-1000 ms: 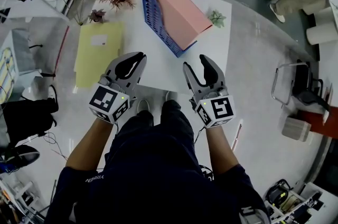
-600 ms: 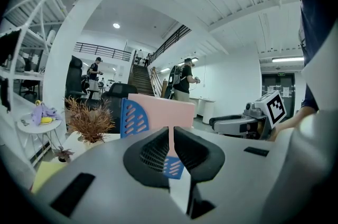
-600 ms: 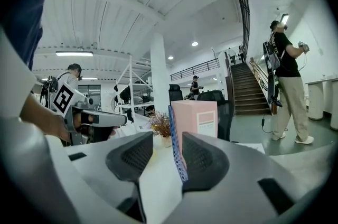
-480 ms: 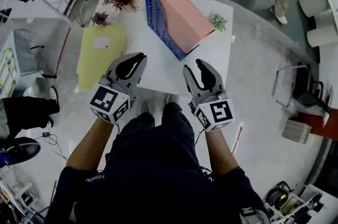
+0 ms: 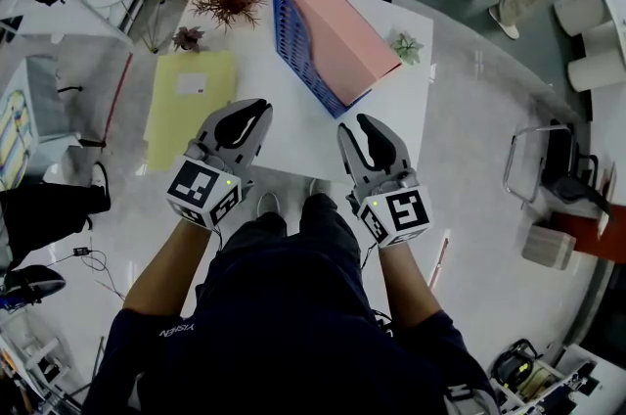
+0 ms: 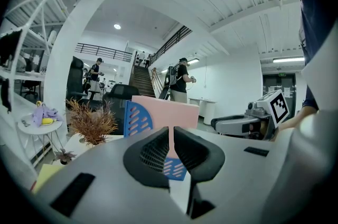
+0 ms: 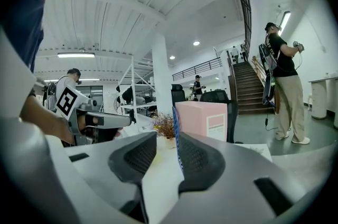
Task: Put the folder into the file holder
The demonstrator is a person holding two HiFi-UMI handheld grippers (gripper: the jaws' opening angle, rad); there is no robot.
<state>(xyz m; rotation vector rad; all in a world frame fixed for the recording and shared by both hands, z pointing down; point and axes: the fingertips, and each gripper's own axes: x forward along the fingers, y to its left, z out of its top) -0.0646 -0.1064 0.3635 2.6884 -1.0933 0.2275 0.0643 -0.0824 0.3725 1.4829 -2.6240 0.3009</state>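
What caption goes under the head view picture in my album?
Yellow folder lies flat on the white table beside a blue file holder holding a pink folder.

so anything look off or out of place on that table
The yellow folder seems to hang over the table's left edge, and the blue file holder, with a pink folder in it, sits at a slant to the table's edges. Nothing looks spilled or broken.

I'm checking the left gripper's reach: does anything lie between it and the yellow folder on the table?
Nothing visible does. Only bare white table top separates the left gripper from the yellow folder, which lies flat at the table's left edge, clear of the blue file holder.
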